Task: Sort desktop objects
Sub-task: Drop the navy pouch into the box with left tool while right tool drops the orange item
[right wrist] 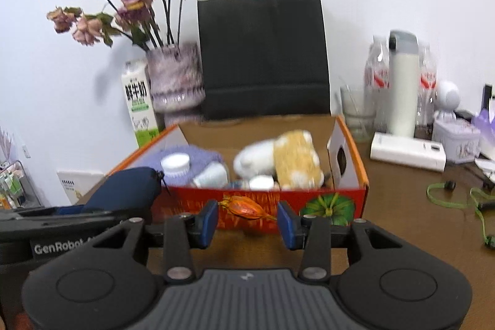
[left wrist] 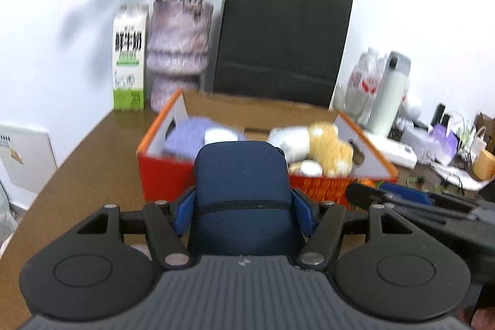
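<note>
My left gripper is shut on a navy blue zip pouch and holds it just in front of the orange cardboard box. The pouch also shows at the left of the right wrist view. The box holds a purple cloth, white jars and a yellow-and-white plush toy. My right gripper is open and empty, low over the table before the box front.
Behind the box stand a black paper bag, a vase of dried flowers and a milk carton. At the right are a white thermos, a glass, a white power bank and a green cord.
</note>
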The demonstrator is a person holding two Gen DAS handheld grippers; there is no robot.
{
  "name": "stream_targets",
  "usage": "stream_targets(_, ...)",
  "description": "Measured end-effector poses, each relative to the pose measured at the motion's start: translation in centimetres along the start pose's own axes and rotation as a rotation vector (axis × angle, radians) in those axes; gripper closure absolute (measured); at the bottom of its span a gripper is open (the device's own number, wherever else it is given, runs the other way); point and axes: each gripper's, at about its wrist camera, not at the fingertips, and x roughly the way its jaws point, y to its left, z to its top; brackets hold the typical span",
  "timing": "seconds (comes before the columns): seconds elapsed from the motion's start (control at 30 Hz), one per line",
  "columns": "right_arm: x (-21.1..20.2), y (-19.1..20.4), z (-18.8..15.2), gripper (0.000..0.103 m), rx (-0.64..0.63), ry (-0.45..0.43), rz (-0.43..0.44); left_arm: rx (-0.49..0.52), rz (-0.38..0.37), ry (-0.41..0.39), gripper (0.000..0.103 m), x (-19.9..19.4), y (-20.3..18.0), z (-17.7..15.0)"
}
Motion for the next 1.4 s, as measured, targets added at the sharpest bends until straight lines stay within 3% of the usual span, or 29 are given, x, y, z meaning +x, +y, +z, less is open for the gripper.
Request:
stream_targets(0.4, 4.2, -1.4, 3.8, 0.063, -0.013, -0.053, -0.010, -0.063, 0.011, -0.083, 0.037, 4.9, -0.7, 4.9)
stream_targets(0.77, 10.0, -1.2, 5.3, 0.063, -0.086, -0.021, -0.023, -0.033, 0.035, -0.058, 0.037, 10.4, 0.0, 6.5)
stream_targets(1.2, 12.8, -1.7, 5.5, 0.061, -0.115, 0.023, -0.032, -0.013, 0.032, -0.030, 0.034, 13.2, 0.3, 6.6)
stream_targets(1.23, 12.9, -1.7, 5.4, 0.054, -0.116, 0.026, -0.030, -0.009, 0.033, -0.033, 0.029, 13.2, 0.3, 6.6)
stream_targets(1.27, 13.0, -1.7, 5.4, 0.035, -0.115, 0.027, -0.034, -0.005, 0.028, -0.039, 0.023, 13.1, 0.3, 6.7)
stream_targets(1.3, 12.9, -1.7, 5.4, 0.025, -0.117, 0.024, -0.042, -0.004, 0.025, -0.048, 0.010, 13.0, 0.2, 6.8)
stream_targets(1.33, 12.9, -1.6, 5.3, 0.012, -0.124, 0.016, -0.047, -0.007, 0.025, -0.061, 0.005, 12.7, 0.2, 6.8)
stream_targets(1.4, 12.7, -1.5, 5.3, 0.013, -0.130, 0.011, -0.043, -0.001, 0.026, -0.067, 0.005, 12.5, 0.2, 6.9)
